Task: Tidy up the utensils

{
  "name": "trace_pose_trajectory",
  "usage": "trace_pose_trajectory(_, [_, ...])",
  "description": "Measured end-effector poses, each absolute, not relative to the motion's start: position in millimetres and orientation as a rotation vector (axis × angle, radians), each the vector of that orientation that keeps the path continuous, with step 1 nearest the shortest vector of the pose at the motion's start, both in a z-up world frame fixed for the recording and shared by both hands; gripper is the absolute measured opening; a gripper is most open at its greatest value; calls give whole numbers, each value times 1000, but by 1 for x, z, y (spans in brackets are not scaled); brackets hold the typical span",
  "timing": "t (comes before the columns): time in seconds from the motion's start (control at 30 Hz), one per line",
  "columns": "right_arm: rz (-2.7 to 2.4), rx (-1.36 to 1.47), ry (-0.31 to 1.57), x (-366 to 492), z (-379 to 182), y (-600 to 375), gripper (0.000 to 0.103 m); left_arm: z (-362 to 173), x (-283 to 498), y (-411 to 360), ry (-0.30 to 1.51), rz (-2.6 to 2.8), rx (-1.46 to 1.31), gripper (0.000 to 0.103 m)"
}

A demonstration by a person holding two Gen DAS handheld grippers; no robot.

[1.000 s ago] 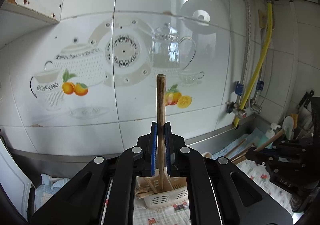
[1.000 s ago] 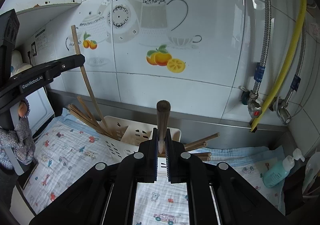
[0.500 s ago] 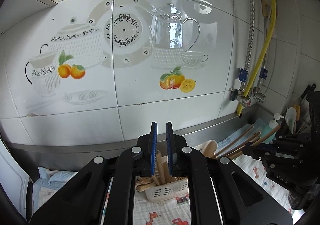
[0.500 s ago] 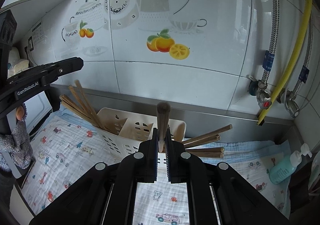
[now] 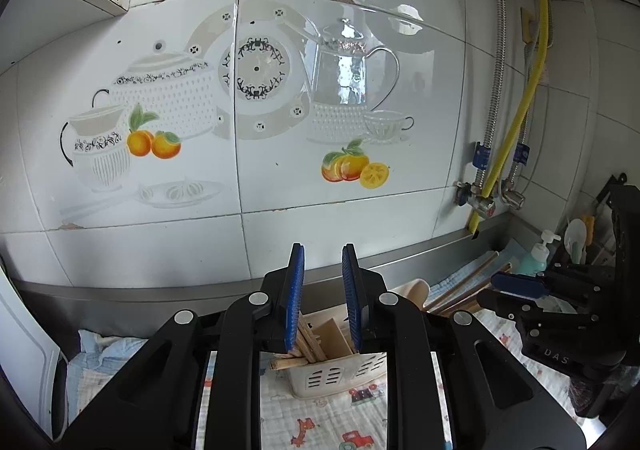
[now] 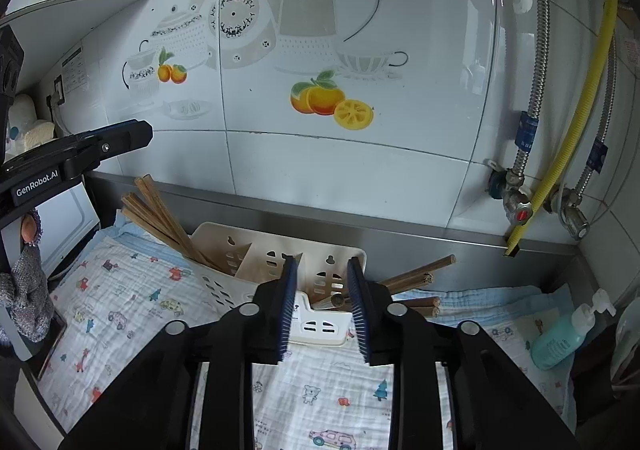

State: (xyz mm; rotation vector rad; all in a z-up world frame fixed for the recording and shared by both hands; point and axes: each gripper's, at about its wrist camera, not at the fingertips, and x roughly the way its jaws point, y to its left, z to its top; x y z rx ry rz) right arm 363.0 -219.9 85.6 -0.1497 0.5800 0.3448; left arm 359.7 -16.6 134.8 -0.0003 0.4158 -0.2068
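A cream plastic utensil holder point(image 6: 256, 250) stands on the patterned cloth against the wall. Several wooden chopsticks point(image 6: 160, 210) lean out of its left compartment, and more chopsticks point(image 6: 416, 276) stick out to its right. My right gripper point(image 6: 320, 266) hovers just above the holder, its jaws opening. The round end of a wooden handle point(image 6: 338, 300) shows below the gap, untouched by the pads. My left gripper point(image 5: 323, 250) is over the holder point(image 5: 332, 374), jaws opening with nothing between them. Chopsticks point(image 5: 304, 346) lie below it in the holder.
A teal soap bottle point(image 6: 560, 338) stands at the right corner, below a yellow hose point(image 6: 576, 110) and metal pipes. A steel ledge point(image 6: 400, 226) runs along the tiled wall. A hand in a grey knit sleeve point(image 6: 24, 290) is at the far left.
Both grippers were shut on upright wooden pieces. Each let go: the chopstick slid down into the holder, the wooden handle dropped into it, and both pairs of jaws now stand apart.
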Motion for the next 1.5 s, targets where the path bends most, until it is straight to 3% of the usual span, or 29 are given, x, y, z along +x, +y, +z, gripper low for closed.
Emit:
trace_pose_trajectory(0.1, [343, -153, 570, 358, 87, -219, 35, 137, 356, -16, 414, -207, -3, 23])
trace_pose_trajectory(0.13, [342, -155, 568, 356, 88, -219, 37, 138, 353, -15, 411, -203, -3, 40])
trace_pose_trajectory(0.2, [337, -157, 556, 351, 90, -219, 48, 139, 347, -15, 393, -193, 4, 55])
trace_pose_trajectory(0.37, [332, -151, 534, 339, 94, -221, 58, 140, 331, -15, 379, -197, 20, 56])
trace_pose_trajectory(0.5, [323, -151, 517, 329, 96, -222, 65, 140, 318, -13, 363, -188, 20, 73])
trace_pose_trajectory(0.57, [315, -156, 510, 323, 97, -221, 67, 140, 311, -12, 357, -188, 24, 75])
trace_pose_trajectory(0.7, [301, -161, 492, 311, 98, -221, 73, 138, 293, -8, 333, -166, 37, 88])
trace_pose_trajectory(1.0, [280, -181, 465, 285, 94, -218, 81, 134, 265, 7, 323, -143, 15, 95])
trace_pose_trajectory(1.5, [233, -133, 432, 254, 90, -224, 87, 122, 237, 23, 330, -124, -9, 96])
